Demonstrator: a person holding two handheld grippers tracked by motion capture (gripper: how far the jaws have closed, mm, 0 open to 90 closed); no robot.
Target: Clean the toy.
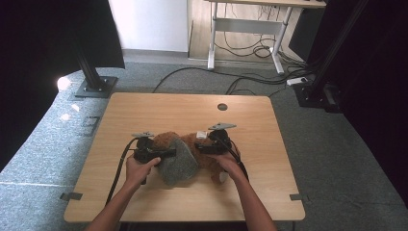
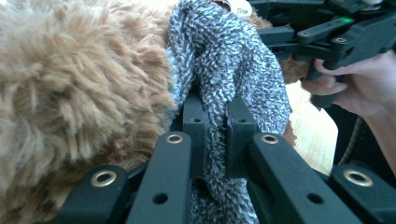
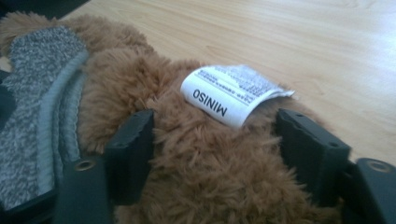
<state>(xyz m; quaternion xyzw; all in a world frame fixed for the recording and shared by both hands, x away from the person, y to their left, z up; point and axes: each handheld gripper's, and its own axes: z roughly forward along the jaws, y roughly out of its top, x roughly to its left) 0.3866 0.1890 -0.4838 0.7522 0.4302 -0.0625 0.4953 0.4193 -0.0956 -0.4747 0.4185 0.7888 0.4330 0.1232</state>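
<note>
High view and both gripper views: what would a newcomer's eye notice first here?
First, the brown plush toy lying near the middle of the wooden table, partly covered by a grey knitted garment. Next, the left hand-held gripper is shut on a fold of that grey fabric. The right hand-held gripper stands open with the toy's fur between its jaws, just below a white label reading MINISO.
</note>
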